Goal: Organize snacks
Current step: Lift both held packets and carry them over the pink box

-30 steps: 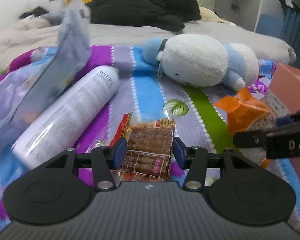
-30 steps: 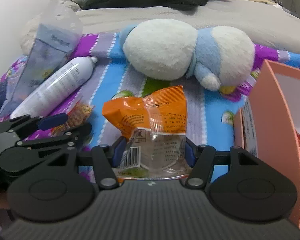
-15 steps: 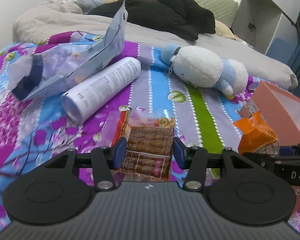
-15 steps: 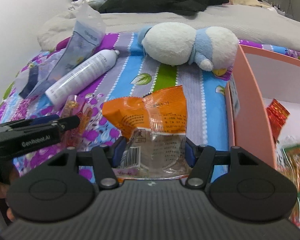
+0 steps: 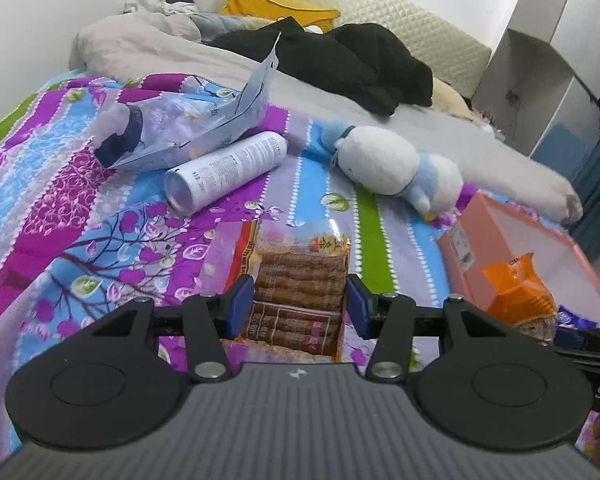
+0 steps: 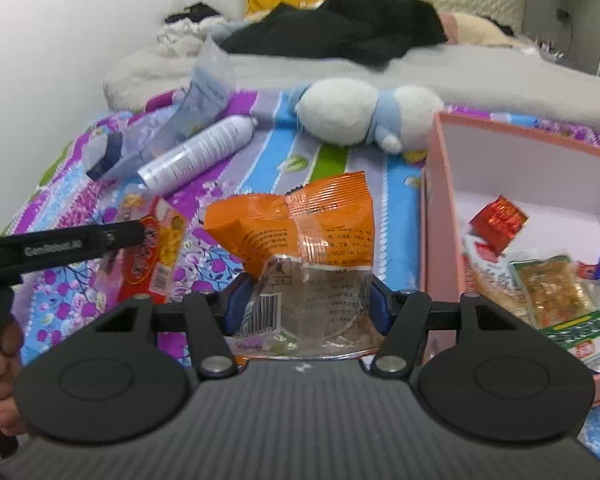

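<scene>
My left gripper [image 5: 298, 306] is shut on a clear pack of brown biscuits with a red edge [image 5: 300, 284], held above the patterned bedspread. An orange and clear snack bag [image 6: 300, 248] sits clamped in my right gripper [image 6: 308, 308], just left of the pink box [image 6: 432, 200]. That box holds several snack packets, among them a red one [image 6: 498, 218] and a green-edged one [image 6: 552, 296]. In the left wrist view the pink box [image 5: 472, 256] lies to the right, with the orange bag [image 5: 520, 296] before it. The left gripper and its biscuit pack [image 6: 156, 252] show at the left of the right wrist view.
A white spray can [image 5: 228, 168] lies beside a clear blue bag [image 5: 188, 128] on the bedspread. A white and blue plush toy [image 5: 388, 164] rests near the box's far corner. Black clothes [image 5: 340, 60] and a grey duvet fill the back of the bed. A hand [image 6: 0, 376] grips the left tool.
Both grippers rose and drew back from the bed with their packs held. More of the bedspread shows, and the pink box's inside with its packets has come into the right wrist view.
</scene>
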